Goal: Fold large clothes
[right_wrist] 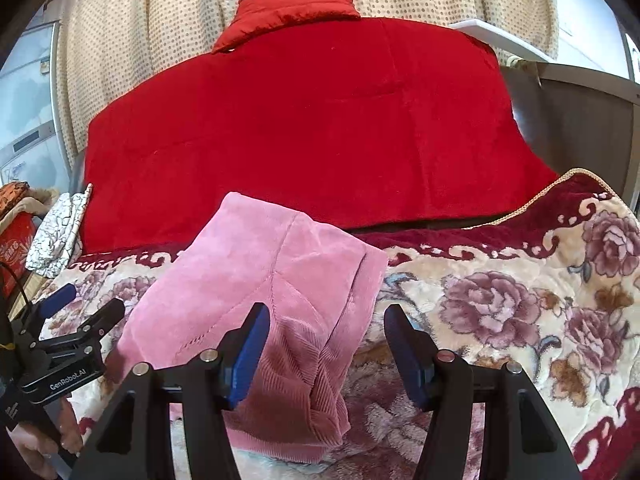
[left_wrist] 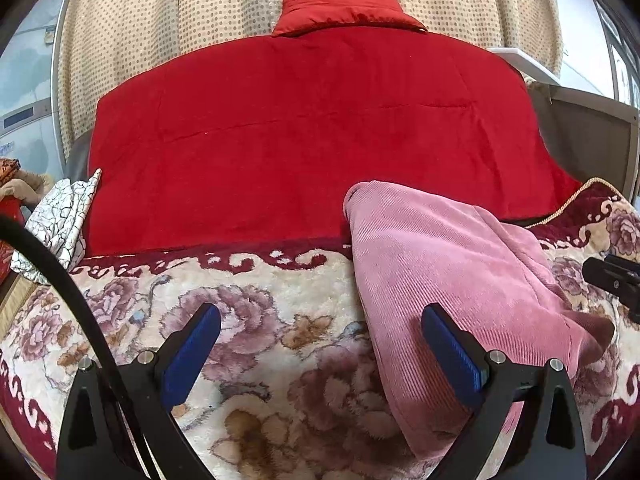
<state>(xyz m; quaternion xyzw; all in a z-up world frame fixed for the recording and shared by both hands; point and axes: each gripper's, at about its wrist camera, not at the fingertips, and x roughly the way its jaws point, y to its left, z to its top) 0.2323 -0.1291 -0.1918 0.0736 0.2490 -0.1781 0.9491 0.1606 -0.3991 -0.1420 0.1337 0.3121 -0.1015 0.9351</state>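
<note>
Both grippers stand wide, nothing between the pads: left gripper [left_wrist: 320, 348] hovers over the blanket [left_wrist: 260, 312] w/ its right finger just over the pink garment's [left_wrist: 448, 264] edge; right gripper [right_wrist: 326, 344] sits low centre of its view, left finger over the garment, right finger over bare blanket. Garment [right_wrist: 260, 280] lies centre-left in the right view, lower right in the left view, already doubled into a compact bundle, layers & a seam showing. Judging by that, folding looks mostly done; prob. one more fold or a tidy-up left, can't tell for sure. Behind it, red quilt [left_wrist: 312, 128] fills the middle, red pillow [left_wrist: 344, 10] at top, dotted curtain [left_wrist: 160, 20] beyond.
</note>
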